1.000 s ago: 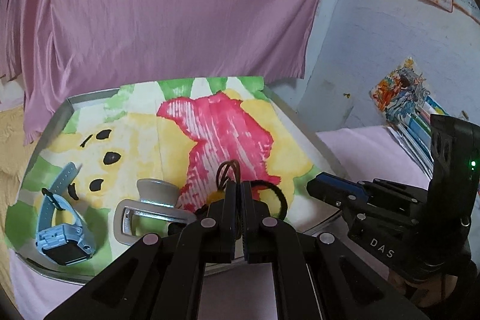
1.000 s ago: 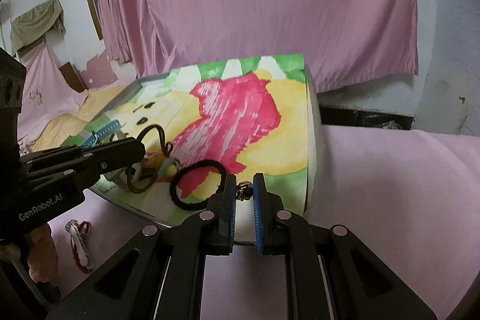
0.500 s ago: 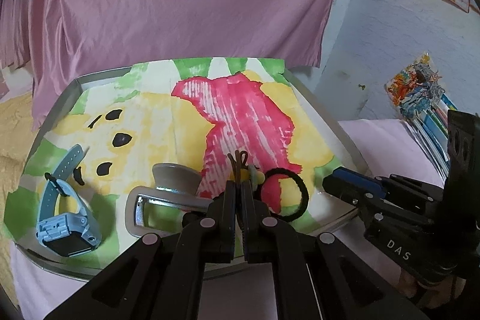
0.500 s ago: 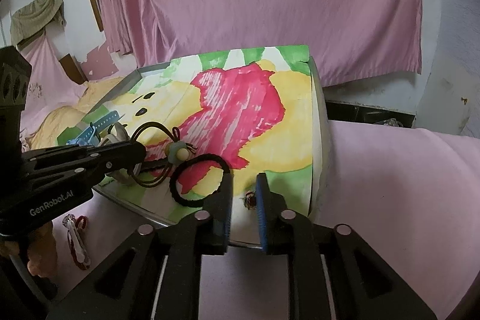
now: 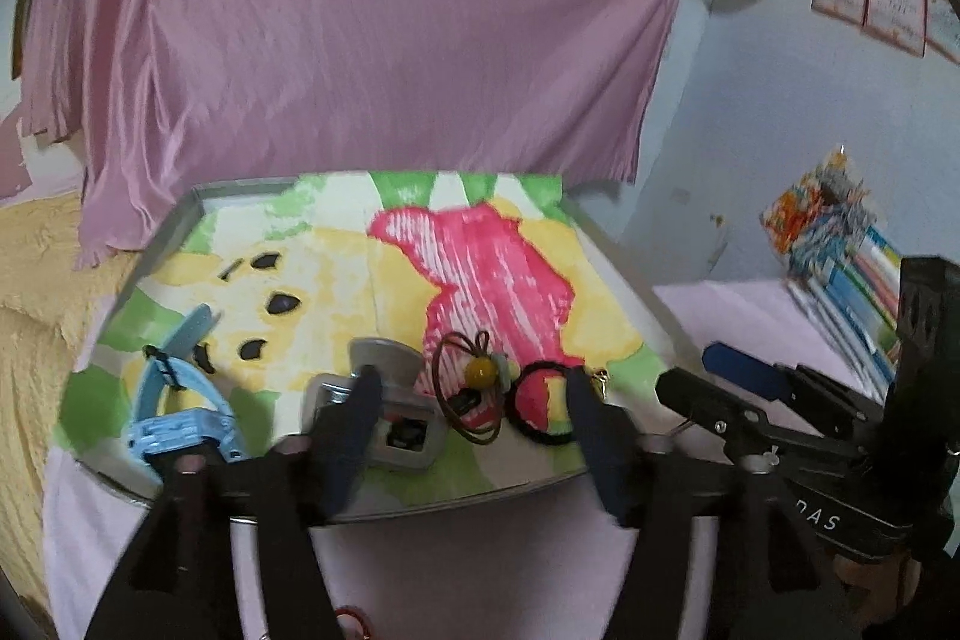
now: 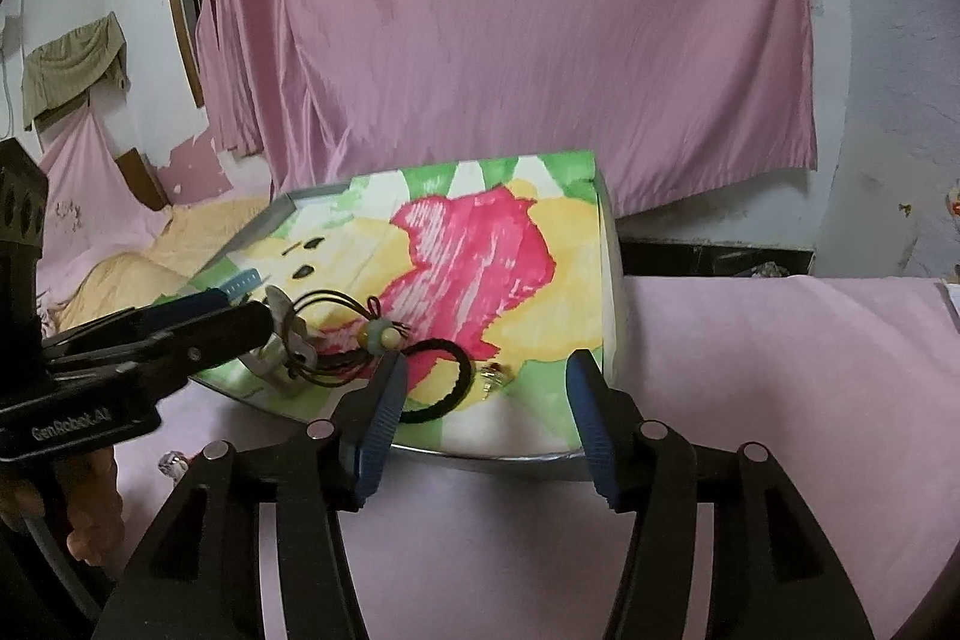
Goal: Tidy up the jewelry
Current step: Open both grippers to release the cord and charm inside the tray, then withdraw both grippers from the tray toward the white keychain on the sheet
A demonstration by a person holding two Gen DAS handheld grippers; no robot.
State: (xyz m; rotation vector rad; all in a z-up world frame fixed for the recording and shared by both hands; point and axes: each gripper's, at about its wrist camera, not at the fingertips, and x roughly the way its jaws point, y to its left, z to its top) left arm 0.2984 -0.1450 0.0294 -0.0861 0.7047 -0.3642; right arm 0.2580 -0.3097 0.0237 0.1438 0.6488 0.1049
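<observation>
A metal tray [image 5: 180, 214] lined with a cartoon-bear cloth lies on the pink bed. On it lie a blue watch [image 5: 180, 400], a grey watch [image 5: 390, 418], a brown cord hair tie with a yellow bead [image 5: 474, 382], a black hair tie [image 5: 543, 406] and a small ring or earring [image 6: 495, 376]. My left gripper [image 5: 471, 418] is open and empty over the tray's near edge. My right gripper [image 6: 486, 412] is open and empty just before the small ring, with the tray [image 6: 609, 244] ahead.
A pink curtain [image 5: 360, 28] hangs behind the tray. A yellow blanket [image 5: 36, 292] lies to the left, and books [image 5: 852, 256] are stacked at the right. A small red-and-white item [image 5: 351, 619] lies on the bed below the left gripper.
Both grippers have opened. The left let go of the brown beaded hair tie, which now lies on the tray. The right let go of the small ring near the tray's front edge.
</observation>
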